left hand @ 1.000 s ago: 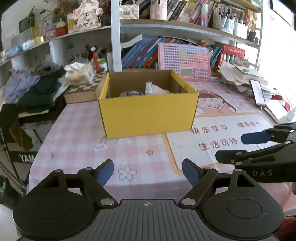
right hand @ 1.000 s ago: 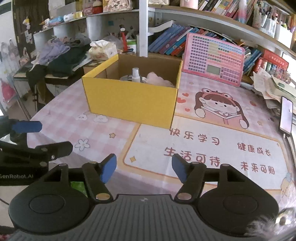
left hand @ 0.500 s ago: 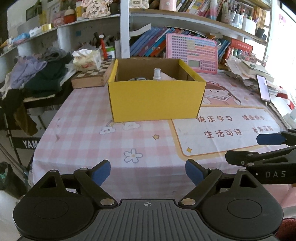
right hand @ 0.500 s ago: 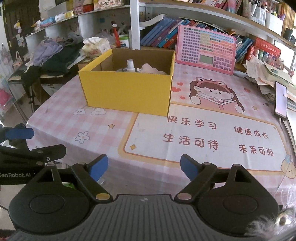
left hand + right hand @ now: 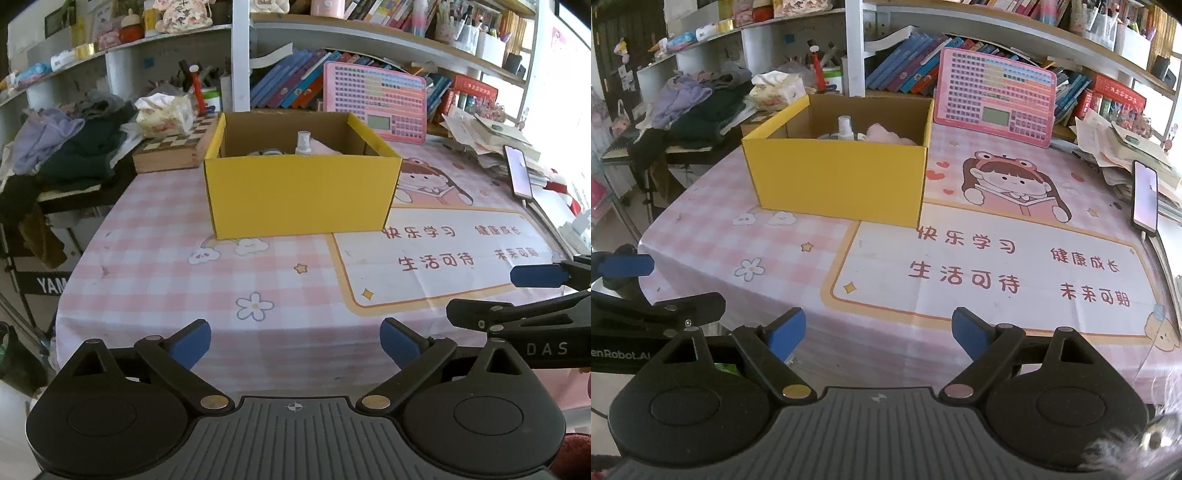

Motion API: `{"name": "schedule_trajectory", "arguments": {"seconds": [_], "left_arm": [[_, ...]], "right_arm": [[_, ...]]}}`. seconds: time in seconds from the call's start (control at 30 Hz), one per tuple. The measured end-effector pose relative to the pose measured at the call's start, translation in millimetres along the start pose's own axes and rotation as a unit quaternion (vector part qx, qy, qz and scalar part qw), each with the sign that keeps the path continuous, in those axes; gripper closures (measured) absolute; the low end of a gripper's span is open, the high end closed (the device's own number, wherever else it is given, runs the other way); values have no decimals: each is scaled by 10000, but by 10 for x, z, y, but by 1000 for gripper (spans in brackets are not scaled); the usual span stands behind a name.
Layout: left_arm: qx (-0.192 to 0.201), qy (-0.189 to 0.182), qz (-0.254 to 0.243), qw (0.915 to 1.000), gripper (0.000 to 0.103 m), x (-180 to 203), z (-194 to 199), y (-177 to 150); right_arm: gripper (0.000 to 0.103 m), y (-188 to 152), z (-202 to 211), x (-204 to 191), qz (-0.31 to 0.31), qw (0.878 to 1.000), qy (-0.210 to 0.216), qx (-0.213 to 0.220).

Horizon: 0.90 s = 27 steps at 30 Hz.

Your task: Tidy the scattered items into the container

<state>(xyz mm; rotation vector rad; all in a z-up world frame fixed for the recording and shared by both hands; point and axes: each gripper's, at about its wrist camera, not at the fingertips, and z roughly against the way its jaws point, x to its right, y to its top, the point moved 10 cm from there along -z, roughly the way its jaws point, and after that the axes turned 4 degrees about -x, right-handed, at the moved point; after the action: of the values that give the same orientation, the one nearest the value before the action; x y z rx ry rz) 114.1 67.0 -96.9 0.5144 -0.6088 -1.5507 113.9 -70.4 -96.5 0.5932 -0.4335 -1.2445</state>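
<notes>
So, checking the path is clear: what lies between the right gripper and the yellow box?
Only bare pink checked tablecloth between the right gripper and the yellow box; the right wrist view shows it.

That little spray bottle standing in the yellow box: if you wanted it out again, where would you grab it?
Probably by the neck just under its cap, coming straight down from above. The spray bottle stands upright in the yellow box, whose walls hide its body and block a sideways approach; only the top shows. Something pink lies close beside it, so keep the fingers narrow.
</notes>
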Motion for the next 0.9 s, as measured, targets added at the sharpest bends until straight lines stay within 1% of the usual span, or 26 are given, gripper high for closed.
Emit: {"name": "schedule_trajectory", "arguments": {"seconds": [0.63,0.9], "left_arm": [[-55,1,8,10000,0,36,-23,-3],[-11,-31,17,10000,0,29,-19,-3]], "right_arm": [[17,-22,-38,35,-21,10000,-1,-82],[17,-18,-52,18,17,9999,-7,-105]]}}
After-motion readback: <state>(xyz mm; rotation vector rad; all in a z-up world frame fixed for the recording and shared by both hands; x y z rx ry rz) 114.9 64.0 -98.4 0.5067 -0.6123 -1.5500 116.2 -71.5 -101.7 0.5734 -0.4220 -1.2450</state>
